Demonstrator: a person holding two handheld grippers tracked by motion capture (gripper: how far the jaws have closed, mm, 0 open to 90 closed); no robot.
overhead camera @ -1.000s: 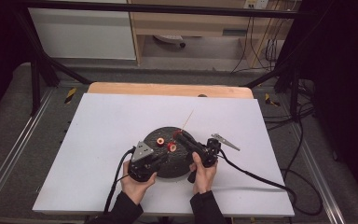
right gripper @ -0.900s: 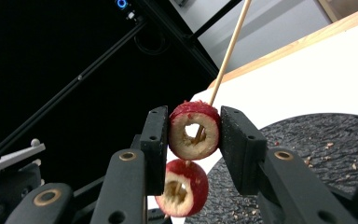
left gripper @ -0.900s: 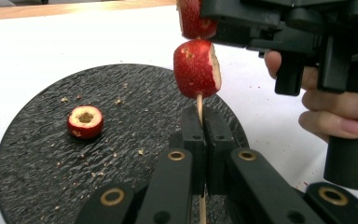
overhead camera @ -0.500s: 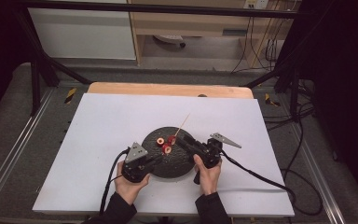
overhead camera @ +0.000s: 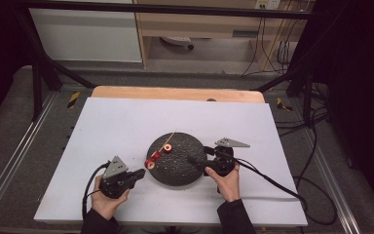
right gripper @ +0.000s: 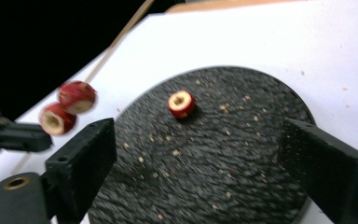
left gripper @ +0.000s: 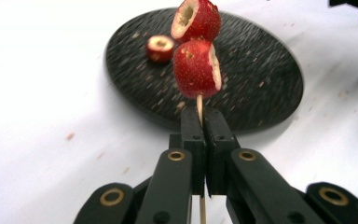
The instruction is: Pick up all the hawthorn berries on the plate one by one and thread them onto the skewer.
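Note:
A round black plate (overhead camera: 177,161) lies on the white table. My left gripper (overhead camera: 139,174), at the plate's left edge, is shut on a thin wooden skewer (left gripper: 199,105) that carries two red cored fruit pieces (left gripper: 196,70) just beyond the jaws. A third red piece (right gripper: 182,103) lies loose on the plate (right gripper: 242,154). My right gripper (overhead camera: 197,162) hovers over the plate's right part. Its jaws have just been opening and stand wide apart (right gripper: 196,130) with nothing between them.
A wooden board (overhead camera: 175,92) edges the table's far side. Cables (overhead camera: 272,183) trail from the right gripper across the table's right part. Metal frame rails run along both sides, with cabinets behind. Small crumbs dot the plate and table.
My left gripper has moved left and nearer the person, taking the skewer with its fruit to the plate's left edge. The right gripper has opened and drawn back to the right.

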